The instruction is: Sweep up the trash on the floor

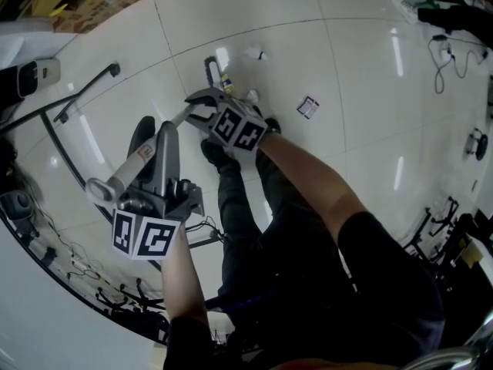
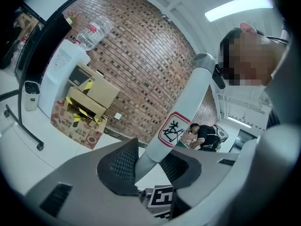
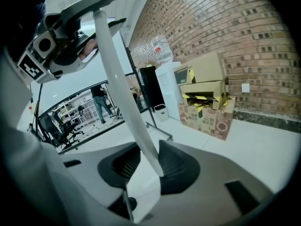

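Head view: handle (image 1: 146,154) btm hidden behind right tongs (image 1: 202,108).

the right gripper (image 3: 149,147) clamps its dark ribbed pads (image 3: 178,166) on a slim white pole (image 3: 120,74), which rises up and left to the left gripper (image 3: 91,25). ahead to the right, printed cardboard boxes (image 3: 207,105) sit against a brown brick wall (image 3: 225,36).

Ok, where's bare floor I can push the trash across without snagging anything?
Widest bare tile: between the square card and the cables at the upper right. A smaller patch lies between the white scrap and the black rack. Crowded: along the rack at left, and around the shoes.
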Tool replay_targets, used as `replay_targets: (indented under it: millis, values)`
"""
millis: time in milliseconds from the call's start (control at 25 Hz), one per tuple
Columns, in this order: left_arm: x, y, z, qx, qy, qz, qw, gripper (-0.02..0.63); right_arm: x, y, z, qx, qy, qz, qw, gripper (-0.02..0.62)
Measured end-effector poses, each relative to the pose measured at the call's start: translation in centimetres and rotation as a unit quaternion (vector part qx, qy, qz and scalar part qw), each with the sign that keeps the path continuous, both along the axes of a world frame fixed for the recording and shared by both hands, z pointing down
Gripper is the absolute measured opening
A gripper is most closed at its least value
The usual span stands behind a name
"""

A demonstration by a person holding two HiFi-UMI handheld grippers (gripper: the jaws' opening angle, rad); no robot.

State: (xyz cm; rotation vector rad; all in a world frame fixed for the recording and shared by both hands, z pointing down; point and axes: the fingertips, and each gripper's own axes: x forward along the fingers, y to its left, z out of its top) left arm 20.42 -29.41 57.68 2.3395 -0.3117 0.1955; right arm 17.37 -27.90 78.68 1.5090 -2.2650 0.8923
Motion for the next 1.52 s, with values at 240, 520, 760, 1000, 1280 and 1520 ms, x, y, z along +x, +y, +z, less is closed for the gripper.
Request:
replay_targets:
  millis: [240, 520, 760, 1000, 1280, 1520]
  values:
    - [2.3, 3.2, 0.0, -0.010, -0.005, 0.030, 0.9995, 0.127, 2.5, 3.3, -0.2, 0.000, 0.000, 0.036, 0.999, 0.140]
    - [4.9, 7.5, -0.2, 0.004, -0.026, 0.086, 0.9959, 0.127, 5.1, 7.1, -0.5, -0.003, -0.008, 0.082, 0.997, 0.141]
    - [6.7, 10.1, -0.7, 0.009, -0.031, 0.124, 0.9918, 0.127, 6.5, 9.2, -0.9, -0.002, -0.019, 0.125, 0.992, 0.144]
    - [6.4, 11.2, -1.0, 0.033, -0.035, 0.135, 0.9897, 0.127, 6.4, 10.3, -1.2, -0.006, -0.010, 0.130, 0.991, 0.143]
    - [5.1, 10.0, -4.8, 0.082, -0.015, 0.134, 0.9875, 0.121, 3.7, 9.1, -5.0, 0.000, -0.010, 0.104, 0.995, 0.139]
    - [3.7, 8.6, -10.2, 0.120, 0.020, 0.145, 0.9820, 0.117, 2.5, 6.9, -10.0, 0.010, 0.002, 0.090, 0.996, 0.137]
